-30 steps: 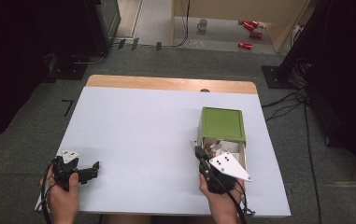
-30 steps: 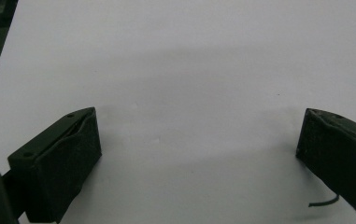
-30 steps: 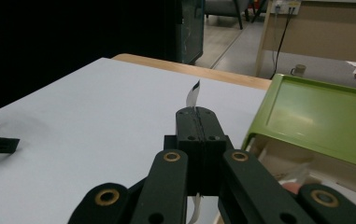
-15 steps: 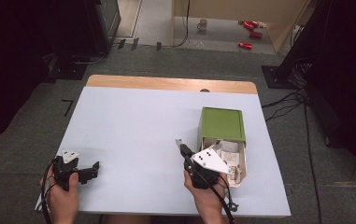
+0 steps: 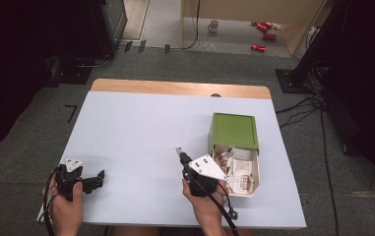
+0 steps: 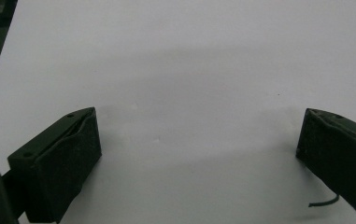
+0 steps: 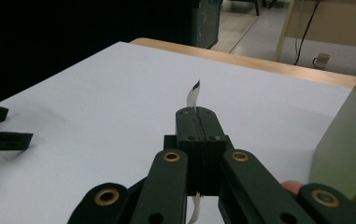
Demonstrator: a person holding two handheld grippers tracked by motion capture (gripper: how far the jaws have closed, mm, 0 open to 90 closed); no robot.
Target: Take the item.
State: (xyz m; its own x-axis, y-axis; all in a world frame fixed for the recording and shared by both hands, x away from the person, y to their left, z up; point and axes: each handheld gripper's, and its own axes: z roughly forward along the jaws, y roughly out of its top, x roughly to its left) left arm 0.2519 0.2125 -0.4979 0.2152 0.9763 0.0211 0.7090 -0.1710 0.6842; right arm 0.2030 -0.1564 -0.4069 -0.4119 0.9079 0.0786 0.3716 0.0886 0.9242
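A person sat at a white rectangular worktop [image 5: 140,137] with a wooden far edge, a black two-jaw gripper in each hand. The right gripper [image 7: 197,112] had its fingers pressed shut on a thin white paper packet [image 7: 192,96], whose end stood up above the fingertips, lifted clear of the worktop just left of a green slide-open box [image 5: 234,132]. The box's pale drawer [image 5: 255,179] stood pulled out toward the person, with more small packets lying inside. The left gripper [image 5: 92,181] rested near the worktop's near-left corner, its fingers [image 6: 68,154] spread wide and empty. The step appeared to be carrying one packet out of the drawer; the next move likely called for lowering it onto bare worktop and letting go.
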